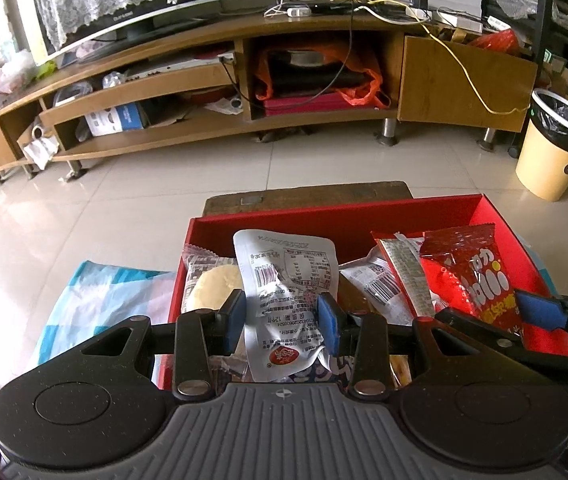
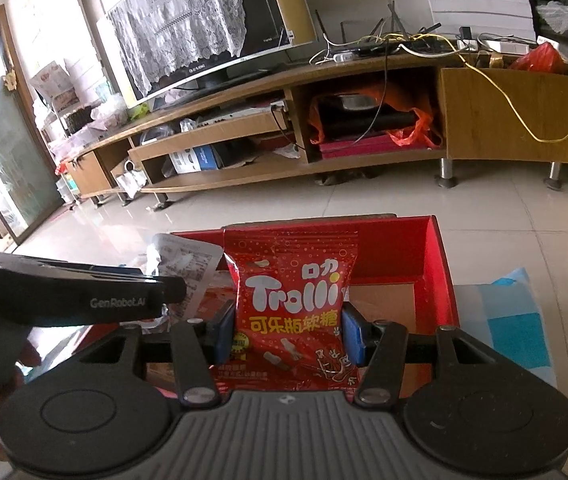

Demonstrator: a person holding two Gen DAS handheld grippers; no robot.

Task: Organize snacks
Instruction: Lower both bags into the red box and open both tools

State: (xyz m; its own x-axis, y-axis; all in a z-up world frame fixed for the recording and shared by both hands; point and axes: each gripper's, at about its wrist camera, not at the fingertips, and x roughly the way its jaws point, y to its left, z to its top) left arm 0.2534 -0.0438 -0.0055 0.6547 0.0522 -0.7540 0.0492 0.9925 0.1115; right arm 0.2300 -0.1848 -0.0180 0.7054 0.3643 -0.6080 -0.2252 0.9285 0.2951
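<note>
My left gripper (image 1: 283, 320) is shut on a silver snack pouch (image 1: 288, 280) and holds it upright over the red box (image 1: 324, 220). My right gripper (image 2: 289, 332) is shut on a red Trolli candy bag (image 2: 292, 296), upright above the same red box (image 2: 436, 264). The Trolli bag (image 1: 472, 268) and the right gripper (image 1: 540, 312) also show at the right of the left wrist view. The silver pouch (image 2: 188, 268) and the left gripper's black body show at the left of the right wrist view. Inside the box lie a round pastry packet (image 1: 212, 280) and several other snack packets (image 1: 384, 280).
The box sits on a blue, white and pink checked cloth (image 1: 104, 300) over a dark wooden stool (image 1: 308, 196). Beyond is tiled floor (image 1: 164, 184), a long wooden TV stand (image 1: 244, 92) with a television (image 1: 124, 0), and a cream waste bin (image 1: 556, 144) at right.
</note>
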